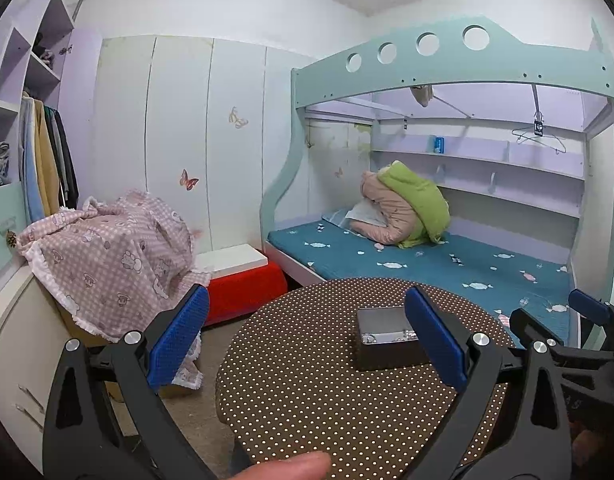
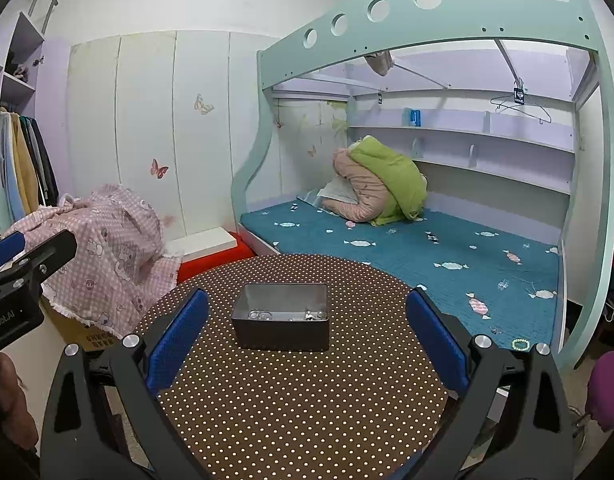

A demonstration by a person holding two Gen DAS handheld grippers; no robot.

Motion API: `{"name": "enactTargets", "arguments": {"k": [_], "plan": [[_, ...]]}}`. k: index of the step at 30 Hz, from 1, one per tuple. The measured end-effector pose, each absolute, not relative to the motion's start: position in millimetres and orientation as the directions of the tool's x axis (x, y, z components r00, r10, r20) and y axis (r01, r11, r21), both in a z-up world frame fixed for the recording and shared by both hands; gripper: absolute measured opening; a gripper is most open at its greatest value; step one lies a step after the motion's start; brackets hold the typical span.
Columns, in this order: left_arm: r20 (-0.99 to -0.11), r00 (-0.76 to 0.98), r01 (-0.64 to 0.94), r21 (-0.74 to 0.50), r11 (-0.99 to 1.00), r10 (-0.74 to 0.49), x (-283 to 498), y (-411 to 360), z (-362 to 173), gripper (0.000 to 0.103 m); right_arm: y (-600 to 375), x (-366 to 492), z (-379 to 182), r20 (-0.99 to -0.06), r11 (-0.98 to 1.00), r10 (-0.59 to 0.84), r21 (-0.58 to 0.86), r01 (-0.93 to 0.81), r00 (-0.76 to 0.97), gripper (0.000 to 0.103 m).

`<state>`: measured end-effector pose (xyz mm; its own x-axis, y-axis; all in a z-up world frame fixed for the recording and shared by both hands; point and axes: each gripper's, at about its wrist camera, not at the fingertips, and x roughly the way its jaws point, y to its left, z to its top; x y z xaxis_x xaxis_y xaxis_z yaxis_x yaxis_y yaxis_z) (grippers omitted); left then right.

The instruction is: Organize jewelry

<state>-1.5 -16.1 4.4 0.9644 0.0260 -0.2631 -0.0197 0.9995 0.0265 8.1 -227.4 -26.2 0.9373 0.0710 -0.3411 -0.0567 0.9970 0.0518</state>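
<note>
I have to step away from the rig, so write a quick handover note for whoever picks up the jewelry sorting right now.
Left gripper: jaws wide open, holding nothing, above the left part of the round dotted table.
Right gripper: jaws wide open, holding nothing, facing the box.
Metal box: open, on the table, with small silvery jewelry pieces already lying on its bottom.
Green bead bracelet: on the blue bedspread by the table's right edge, not in the box.
Done: several pieces are in the box.
Left: probably the bracelet. No other loose jewelry shows on the table.
</note>
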Motion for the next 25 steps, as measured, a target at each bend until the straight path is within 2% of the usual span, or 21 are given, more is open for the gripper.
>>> {"name": "enactTargets", "arguments": {"k": [16,25], "plan": [[-0.255,0.967,0.019,0.004,1.000,-0.017,-3.4,-13.5,2.9,0.098,-231.9,9.0,-23.5,-0.341,0.997,0.064,0.053,-0.048,0.938,0.095],[-0.263,0.965,0.003,0.021,1.000,0.003,-0.2,-17.4,-0.4,0.098,-233.2,9.6,-24.5,-0.342,0.997,0.065,0.054,-0.049,0.937,0.095]]}}
